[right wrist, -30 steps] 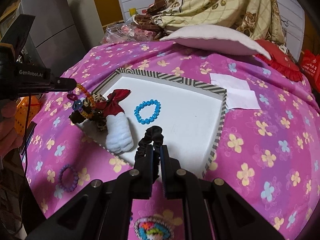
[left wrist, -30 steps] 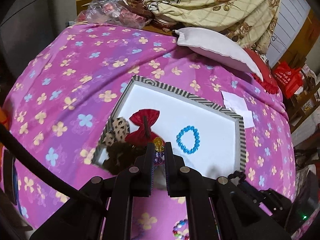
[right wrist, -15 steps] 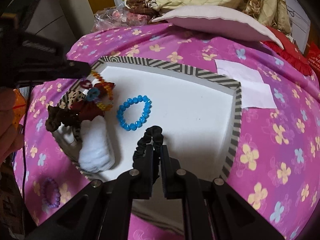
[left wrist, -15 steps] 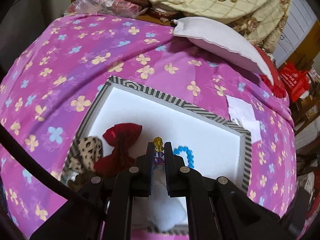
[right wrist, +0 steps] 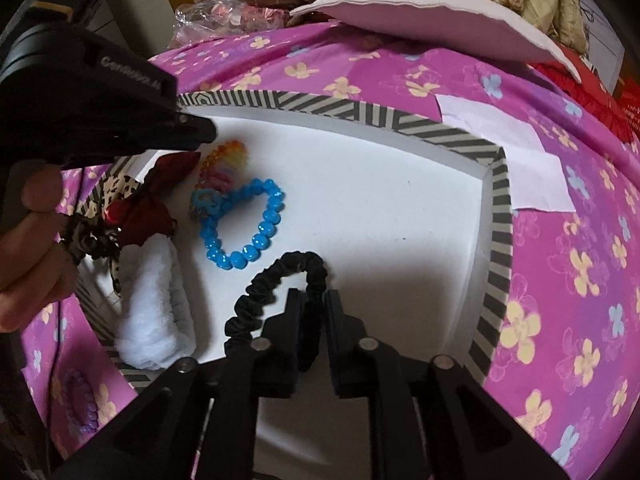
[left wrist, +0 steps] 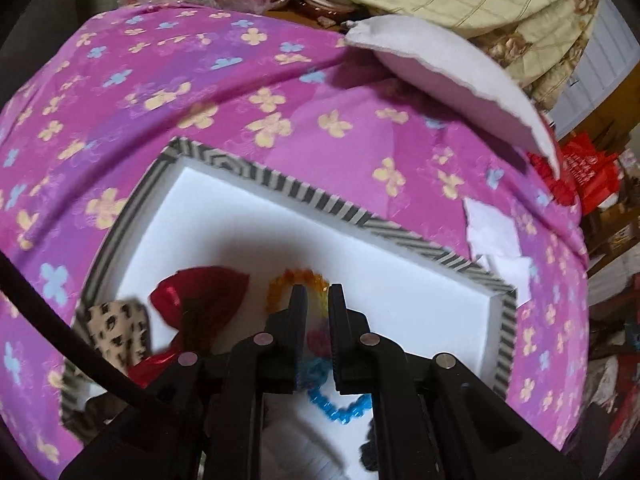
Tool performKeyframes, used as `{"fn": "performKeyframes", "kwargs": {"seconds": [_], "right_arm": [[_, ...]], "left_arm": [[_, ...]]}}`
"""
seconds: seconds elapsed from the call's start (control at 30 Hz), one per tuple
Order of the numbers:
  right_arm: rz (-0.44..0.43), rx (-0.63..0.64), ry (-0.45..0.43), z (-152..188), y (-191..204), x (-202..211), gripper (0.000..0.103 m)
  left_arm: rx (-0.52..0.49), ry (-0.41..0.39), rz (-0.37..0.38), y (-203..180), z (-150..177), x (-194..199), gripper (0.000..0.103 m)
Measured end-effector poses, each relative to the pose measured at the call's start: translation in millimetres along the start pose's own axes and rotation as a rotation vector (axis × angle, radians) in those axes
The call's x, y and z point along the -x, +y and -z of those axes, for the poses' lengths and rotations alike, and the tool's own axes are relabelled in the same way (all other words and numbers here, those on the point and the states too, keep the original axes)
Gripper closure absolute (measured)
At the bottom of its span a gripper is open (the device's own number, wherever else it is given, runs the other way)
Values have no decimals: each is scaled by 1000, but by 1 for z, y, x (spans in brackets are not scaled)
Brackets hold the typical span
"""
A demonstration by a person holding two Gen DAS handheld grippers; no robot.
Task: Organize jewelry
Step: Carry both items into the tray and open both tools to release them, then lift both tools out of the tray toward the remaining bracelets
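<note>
We are setting pieces into the striped box [right wrist: 496,216]. Right gripper [right wrist: 312,304] jaws pinch the black scrunchie [right wrist: 276,276] above its near floor; left gripper [left wrist: 318,300] jaws seem parted, beaded bracelet [right wrist: 224,160] lying far-left. Next: release.

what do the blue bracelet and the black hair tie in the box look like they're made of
Blue bracelet: glossy faceted beads, likely plastic or glass, judging by the bright highlights. Black hair tie: matte gathered fabric, probably over elastic, ruched all along. It is held in the right gripper.
</note>
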State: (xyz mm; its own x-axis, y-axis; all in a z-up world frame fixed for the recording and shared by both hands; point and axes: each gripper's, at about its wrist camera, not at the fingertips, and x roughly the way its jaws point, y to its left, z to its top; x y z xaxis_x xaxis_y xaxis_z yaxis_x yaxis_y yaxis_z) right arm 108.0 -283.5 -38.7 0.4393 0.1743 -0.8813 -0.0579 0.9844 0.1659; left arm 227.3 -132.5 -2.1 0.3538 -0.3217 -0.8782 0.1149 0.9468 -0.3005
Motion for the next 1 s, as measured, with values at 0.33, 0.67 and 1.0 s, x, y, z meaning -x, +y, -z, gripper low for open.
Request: {"fn": "performKeyframes", "kwargs": {"seconds": [0.33,0.67,1.0], "right_arm": [[-11,-20,-51,8,-2,26,71],[-26,-38,-74,28,8,48,63],[-31,-19,-98,59,28,81,58]], "left_arm": [[-24,4,-21,8,14,16,61],[-73,-44,-111,18,55,58,60],[-140,-89,-145,17,110,91,60]]}}
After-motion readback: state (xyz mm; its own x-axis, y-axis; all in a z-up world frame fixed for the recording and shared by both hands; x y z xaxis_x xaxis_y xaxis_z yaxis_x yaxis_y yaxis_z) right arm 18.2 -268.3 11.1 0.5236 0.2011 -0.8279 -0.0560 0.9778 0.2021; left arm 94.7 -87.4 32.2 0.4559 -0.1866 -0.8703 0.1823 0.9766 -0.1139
